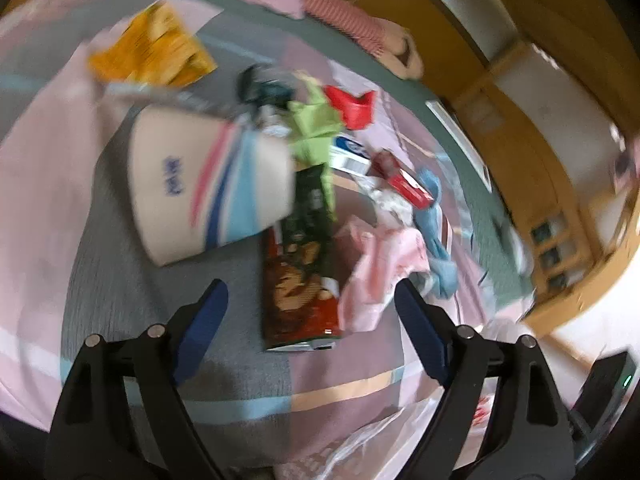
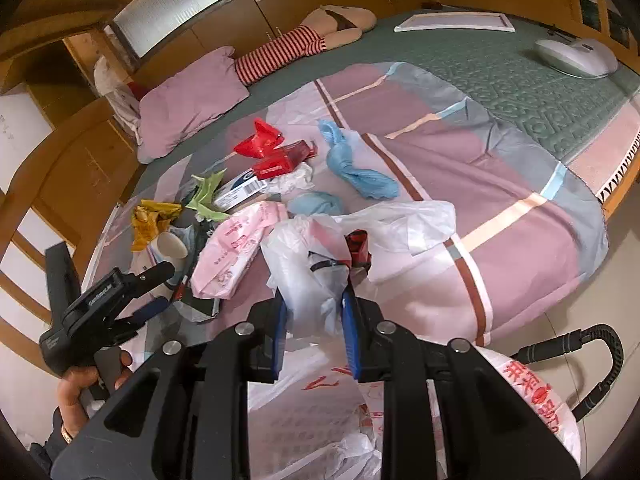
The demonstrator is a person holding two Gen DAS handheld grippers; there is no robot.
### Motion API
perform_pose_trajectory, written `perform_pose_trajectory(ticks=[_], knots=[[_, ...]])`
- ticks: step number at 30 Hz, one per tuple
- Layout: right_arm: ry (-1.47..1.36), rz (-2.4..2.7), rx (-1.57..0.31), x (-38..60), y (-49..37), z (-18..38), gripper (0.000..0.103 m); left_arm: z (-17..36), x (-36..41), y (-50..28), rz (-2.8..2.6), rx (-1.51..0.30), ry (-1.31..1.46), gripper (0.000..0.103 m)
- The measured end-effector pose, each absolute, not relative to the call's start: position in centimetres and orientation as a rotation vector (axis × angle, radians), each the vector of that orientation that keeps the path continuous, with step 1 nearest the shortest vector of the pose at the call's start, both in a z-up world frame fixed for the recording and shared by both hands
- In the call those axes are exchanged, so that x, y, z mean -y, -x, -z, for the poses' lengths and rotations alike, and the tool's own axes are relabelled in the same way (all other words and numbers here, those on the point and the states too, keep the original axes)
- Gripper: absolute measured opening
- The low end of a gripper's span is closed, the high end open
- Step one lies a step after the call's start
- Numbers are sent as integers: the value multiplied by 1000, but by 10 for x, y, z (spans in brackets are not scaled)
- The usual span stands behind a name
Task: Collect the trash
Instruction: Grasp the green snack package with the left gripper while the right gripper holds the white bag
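Trash lies scattered on a pink and grey bedspread (image 2: 532, 248). My left gripper (image 1: 312, 308) is open just above a dark green and red snack wrapper (image 1: 300, 276) that lies between its fingers, with the pads apart from it. A paper cup (image 1: 208, 188) lies on its side just beyond the left finger. Further off are a yellow wrapper (image 1: 156, 48), a green wrapper (image 1: 312, 124), a red box (image 1: 404, 180) and a pink bag (image 1: 380, 264). My right gripper (image 2: 314, 300) is shut on a white plastic bag (image 2: 304, 256). In the right wrist view the left gripper (image 2: 164, 286) hovers by the cup (image 2: 172, 246).
A pink pillow (image 2: 188, 100) and a doll in red stripes (image 2: 288, 52) lie at the head of the bed. A white device (image 2: 576, 56) and a flat white board (image 2: 452, 22) rest on the green mattress. Wooden cabinets surround the bed. A black cable (image 2: 600, 360) loops at the right.
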State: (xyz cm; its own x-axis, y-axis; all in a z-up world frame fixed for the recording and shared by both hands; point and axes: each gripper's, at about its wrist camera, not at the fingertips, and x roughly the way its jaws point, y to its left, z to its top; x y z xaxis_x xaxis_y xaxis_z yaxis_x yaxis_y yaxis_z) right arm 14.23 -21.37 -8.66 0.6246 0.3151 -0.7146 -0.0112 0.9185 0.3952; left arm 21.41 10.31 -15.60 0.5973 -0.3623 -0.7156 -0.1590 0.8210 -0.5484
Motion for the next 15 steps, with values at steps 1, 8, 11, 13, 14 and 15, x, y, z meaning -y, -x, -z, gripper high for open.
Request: perform_pose_trajectory(ticks=[1, 8, 11, 13, 14, 15], knots=[[-371, -196, -880, 213, -141, 86, 25, 159, -104, -215, 116, -954, 624, 80], [-340, -212, -877, 203, -137, 83, 25, 175, -71, -224, 126, -1071, 402, 70], [-328, -213, -877, 201, -137, 83, 25, 175, -70, -225, 132, -1065, 375, 37], [-320, -215, -876, 199, -136, 84, 25, 176, -77, -223, 129, -1064, 412, 24], [-317, -217, -876, 199, -136, 84, 25, 174, -80, -222, 124, -1049, 423, 21], [-315, -218, -877, 198, -136, 84, 25, 171, -83, -219, 121, -1035, 426, 20]])
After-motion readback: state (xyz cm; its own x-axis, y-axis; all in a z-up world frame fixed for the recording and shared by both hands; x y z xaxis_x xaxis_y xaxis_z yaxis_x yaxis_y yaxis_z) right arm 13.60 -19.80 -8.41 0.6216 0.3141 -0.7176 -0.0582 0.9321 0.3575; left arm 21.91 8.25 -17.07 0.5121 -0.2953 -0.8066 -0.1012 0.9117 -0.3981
